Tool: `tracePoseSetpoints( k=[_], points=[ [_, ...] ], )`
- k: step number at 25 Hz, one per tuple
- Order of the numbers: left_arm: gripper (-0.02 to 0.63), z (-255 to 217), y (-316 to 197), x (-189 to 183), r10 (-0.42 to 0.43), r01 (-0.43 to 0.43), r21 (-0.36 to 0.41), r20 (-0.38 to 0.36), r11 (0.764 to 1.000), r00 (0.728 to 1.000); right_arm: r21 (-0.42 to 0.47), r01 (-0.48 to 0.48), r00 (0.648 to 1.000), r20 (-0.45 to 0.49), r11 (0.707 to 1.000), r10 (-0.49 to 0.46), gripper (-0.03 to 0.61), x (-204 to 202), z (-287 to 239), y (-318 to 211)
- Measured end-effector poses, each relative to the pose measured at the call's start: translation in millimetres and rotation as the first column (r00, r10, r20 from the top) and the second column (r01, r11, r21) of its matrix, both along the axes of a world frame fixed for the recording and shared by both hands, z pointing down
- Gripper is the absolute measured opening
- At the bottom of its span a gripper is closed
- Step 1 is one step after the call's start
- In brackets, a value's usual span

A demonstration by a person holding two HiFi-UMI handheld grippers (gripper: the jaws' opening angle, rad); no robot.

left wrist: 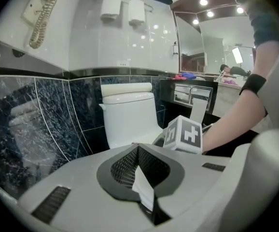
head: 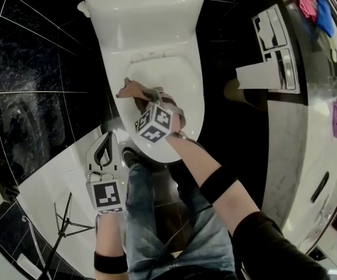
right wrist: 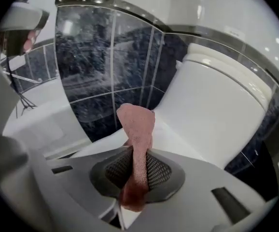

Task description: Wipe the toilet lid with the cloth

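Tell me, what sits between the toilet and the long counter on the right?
A dark panel carrying a double paper holder, with a white sheet hanging from it; the head view shows this best.

My right gripper (head: 148,101) pinches a pinkish-brown cloth (head: 134,90) over the closed white toilet lid (head: 174,77). The cloth is bunched and pokes out to the left. My left gripper (head: 105,147) hangs lower, off the toilet's left side, above the pale floor (head: 52,179) beside my jeans (head: 151,214). Dark tiles (head: 34,69) cover the wall on the left. On the right a paper holder (head: 276,51) hangs below a counter (head: 314,150) with bright rags (head: 311,2) on it.
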State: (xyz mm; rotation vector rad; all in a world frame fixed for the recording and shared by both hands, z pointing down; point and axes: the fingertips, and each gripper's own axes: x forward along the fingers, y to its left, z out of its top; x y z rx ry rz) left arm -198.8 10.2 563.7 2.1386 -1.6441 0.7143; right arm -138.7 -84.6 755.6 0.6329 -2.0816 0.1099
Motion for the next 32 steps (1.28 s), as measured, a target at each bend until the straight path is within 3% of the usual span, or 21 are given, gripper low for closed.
tracePoseSetpoints(
  k=[2,4,8,11,17,21,26,28,29,32],
  points=[
    [0.000,0,2,-6,-0.010,0.010,-0.004,0.008,1.000,1.000,-0.046,0.100,0.995,0.022,0.994,-0.099,0.077,-53,3,31],
    [0.000,1,6,-15,-0.022,0.022,-0.007,0.017,1.000,1.000,-0.114,0.136,0.991,0.001,0.984,-0.137,0.077,-77,22,52],
    [0.000,2,12,-26,-0.032,0.032,-0.003,0.024,0.999,0.999,-0.178,0.073,0.997,-0.019,0.981,-0.078,0.077,-54,51,57],
    [0.000,2,16,-25,-0.057,0.058,-0.013,0.011,0.998,0.998,-0.174,0.008,0.999,-0.029,0.985,-0.013,0.077,-11,49,46],
    [0.000,8,26,-20,-0.004,0.004,0.006,0.035,1.000,0.999,-0.145,-0.175,0.979,-0.135,0.974,0.155,0.077,128,50,19],
    [0.000,12,32,-15,-0.014,0.014,0.004,0.027,1.000,1.000,-0.115,-0.327,0.937,-0.173,0.938,0.305,0.077,209,48,4],
    [0.000,14,42,-12,-0.039,0.039,-0.018,0.018,0.999,0.999,-0.121,-0.456,0.882,-0.195,0.882,0.429,0.077,255,47,-4],
    [0.000,16,46,-14,-0.051,0.052,-0.015,0.019,0.999,0.999,-0.130,-0.483,0.868,-0.200,0.866,0.454,0.075,254,42,-3],
    [0.000,16,49,-15,-0.058,0.058,-0.014,0.018,0.998,0.998,-0.130,-0.471,0.876,-0.189,0.873,0.444,0.075,243,37,0],
    [0.000,14,52,-23,-0.082,0.082,-0.011,0.012,0.997,0.997,-0.133,-0.321,0.946,-0.088,0.938,0.311,0.075,167,14,21]
  ],
)
